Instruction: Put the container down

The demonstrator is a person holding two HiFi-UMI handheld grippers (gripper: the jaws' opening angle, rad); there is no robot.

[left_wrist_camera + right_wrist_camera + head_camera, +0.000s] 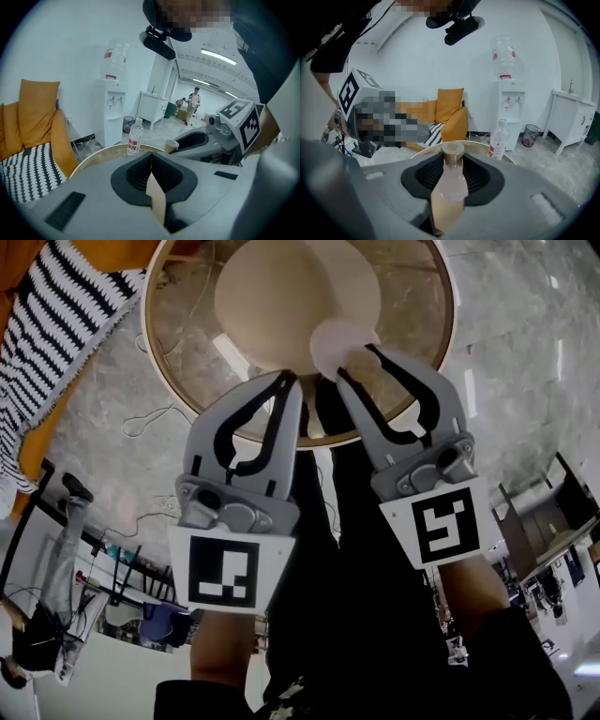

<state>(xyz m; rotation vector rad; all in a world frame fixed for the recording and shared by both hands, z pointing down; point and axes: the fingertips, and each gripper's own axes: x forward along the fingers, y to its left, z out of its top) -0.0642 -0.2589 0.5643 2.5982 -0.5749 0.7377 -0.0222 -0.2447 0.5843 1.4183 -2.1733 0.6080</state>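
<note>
My right fingers [424,395] pinch the container [337,343] upright above the bench [183,334], just inside its near edge; my left fingers [214,426], pressed together, hang beside it.

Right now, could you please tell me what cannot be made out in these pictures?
- Container: its base, in the right gripper view, is hidden by the jaws of the right gripper closed on it. Its height above the table is unclear in the head view.
- Tan sliver between the jaws of the left gripper, left gripper view: a held thing or background, unclear.
- Water bottle: its label print is too small to read.
</note>
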